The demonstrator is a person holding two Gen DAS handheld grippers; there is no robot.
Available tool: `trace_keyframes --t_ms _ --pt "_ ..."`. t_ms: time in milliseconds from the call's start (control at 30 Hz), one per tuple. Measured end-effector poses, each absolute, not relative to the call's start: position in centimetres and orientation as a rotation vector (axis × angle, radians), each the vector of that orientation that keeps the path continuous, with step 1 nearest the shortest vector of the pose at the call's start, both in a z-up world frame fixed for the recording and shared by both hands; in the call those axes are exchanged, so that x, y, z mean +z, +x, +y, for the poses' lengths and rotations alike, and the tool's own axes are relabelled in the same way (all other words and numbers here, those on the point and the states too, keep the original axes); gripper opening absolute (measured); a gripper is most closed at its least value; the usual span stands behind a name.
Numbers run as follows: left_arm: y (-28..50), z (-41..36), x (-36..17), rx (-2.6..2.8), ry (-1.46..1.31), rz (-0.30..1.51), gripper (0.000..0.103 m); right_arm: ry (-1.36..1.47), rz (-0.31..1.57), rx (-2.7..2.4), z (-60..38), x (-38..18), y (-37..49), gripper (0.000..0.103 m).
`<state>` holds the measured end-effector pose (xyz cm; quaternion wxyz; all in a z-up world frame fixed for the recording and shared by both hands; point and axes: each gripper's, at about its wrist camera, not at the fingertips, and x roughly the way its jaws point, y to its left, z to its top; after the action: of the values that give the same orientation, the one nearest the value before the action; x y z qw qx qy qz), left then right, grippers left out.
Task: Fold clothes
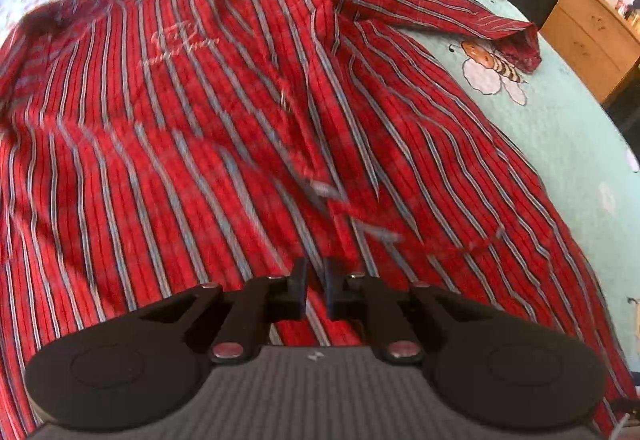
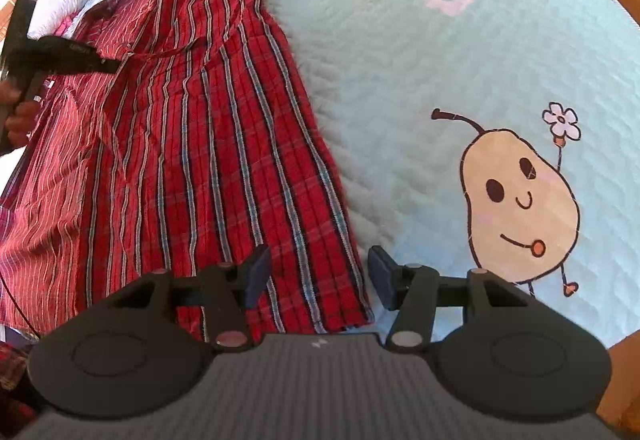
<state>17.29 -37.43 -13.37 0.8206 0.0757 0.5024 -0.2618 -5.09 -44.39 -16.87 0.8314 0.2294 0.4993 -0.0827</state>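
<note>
1. Between the nearly closed jaws of the left gripper (image 1: 316, 280) a raised fold of the red, striped woven cotton shirt (image 1: 200, 140) is pinched. The right wrist view shows the cloth tented up to its tip.
2. The right gripper (image 2: 316, 272) stands open over the shirt's hem corner (image 2: 344, 304), pressing on nothing, well apart from the bee print (image 1: 492, 68) on its near side.
3. The shirt lies spread on the pale green quilted bedspread (image 2: 400, 60), its body left of the bee print, and one sleeve (image 1: 440, 12) ends just beside it.
4. Handling, as judged: light, limp and creasing readily. It will sag between grips and drag on the quilting, so take it at hem corners, shoulder seams or the cuff, not mid-panel.
5. Not verifiable: the other sleeve is not located, and the shirt's left edge is cut off by the frame. The near hem is hidden under the gripper bodies, the chest lettering is illegible, and motion blur obscures the front opening.
</note>
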Motion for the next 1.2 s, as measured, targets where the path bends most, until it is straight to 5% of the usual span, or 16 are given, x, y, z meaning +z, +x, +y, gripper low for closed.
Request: trace_keyframes --t_ms 133,300,433,500,533,733,900,1033,1200 --pt "17.4 -36.4 -13.3 -0.529 0.103 1.077 0.011 0.458 1.083 -0.139 -43.9 -16.8 -4.6 0.041" --pt "17.8 -36.8 -12.3 -0.551 0.07 1.049 0.012 0.359 1.099 -0.138 -42.6 -16.6 -4.0 0.041" --pt "17.2 -38.2 -11.9 -0.592 0.092 1.026 0.023 0.295 1.099 -0.131 -41.9 -16.6 -3.8 0.045" --pt "16.7 -38.9 -11.9 -0.615 0.103 1.021 0.024 0.285 1.104 -0.14 -41.8 -16.7 -3.8 0.029" --pt "16.5 -39.2 -12.0 -0.617 0.112 1.017 0.024 0.331 1.097 -0.161 -42.4 -16.8 -4.0 0.006" --pt "16.0 -39.1 -12.7 -0.594 0.08 1.037 0.024 0.652 1.014 -0.38 -47.1 -17.8 -6.8 0.001" --pt "16.0 -37.3 -13.3 -0.547 0.031 1.061 0.024 0.585 0.995 -0.346 -47.0 -16.5 -6.4 0.012" --pt "15.9 -35.9 -13.4 -0.512 -0.004 1.065 0.026 0.389 0.875 -0.326 -45.7 -13.8 -2.8 0.036" --pt "16.0 -34.4 -14.1 -0.475 -0.023 1.083 0.029 0.147 0.811 0.043 -42.4 -14.2 6.0 0.037"
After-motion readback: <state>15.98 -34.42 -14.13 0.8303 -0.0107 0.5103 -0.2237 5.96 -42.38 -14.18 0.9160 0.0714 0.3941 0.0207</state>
